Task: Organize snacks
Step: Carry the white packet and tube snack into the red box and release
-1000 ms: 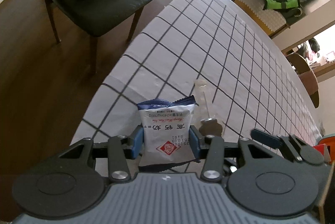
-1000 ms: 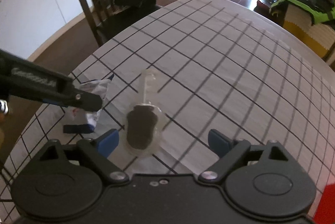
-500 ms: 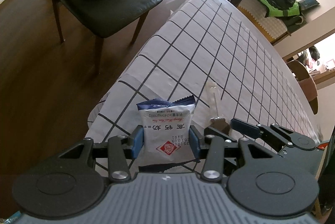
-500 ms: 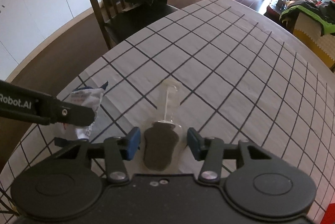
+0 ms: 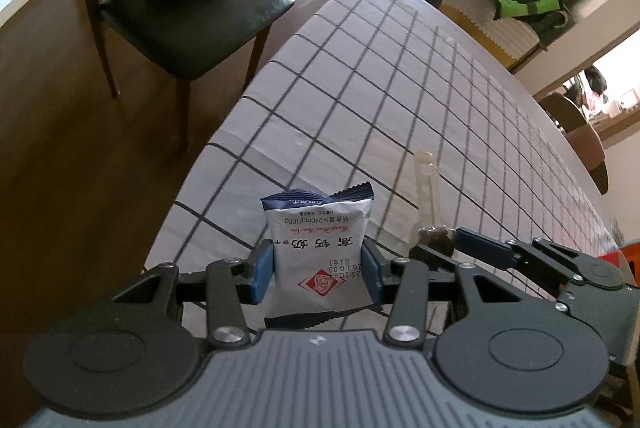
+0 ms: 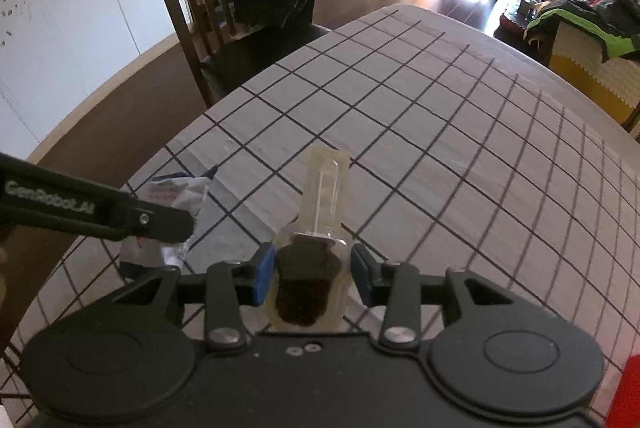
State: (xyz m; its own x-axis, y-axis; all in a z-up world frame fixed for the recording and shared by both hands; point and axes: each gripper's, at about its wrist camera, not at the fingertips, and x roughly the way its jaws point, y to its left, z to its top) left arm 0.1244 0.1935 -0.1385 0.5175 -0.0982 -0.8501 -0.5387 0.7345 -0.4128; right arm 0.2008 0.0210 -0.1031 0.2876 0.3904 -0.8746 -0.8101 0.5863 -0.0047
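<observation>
The left claw [image 5: 318, 270] is gripping a packet [image 5: 318, 260] upright, while the right claw [image 6: 313, 278] is closing around a clear-wrapped snack [image 6: 310, 282] on the tabletop [image 6: 440, 132], likely readying both for sorting.

- Table [image 6: 460, 156], white cloth with a dark grid, runs from 6 toward 1 o'clock.
- Nothing plainly lying on it; both snacks look held.
</observation>
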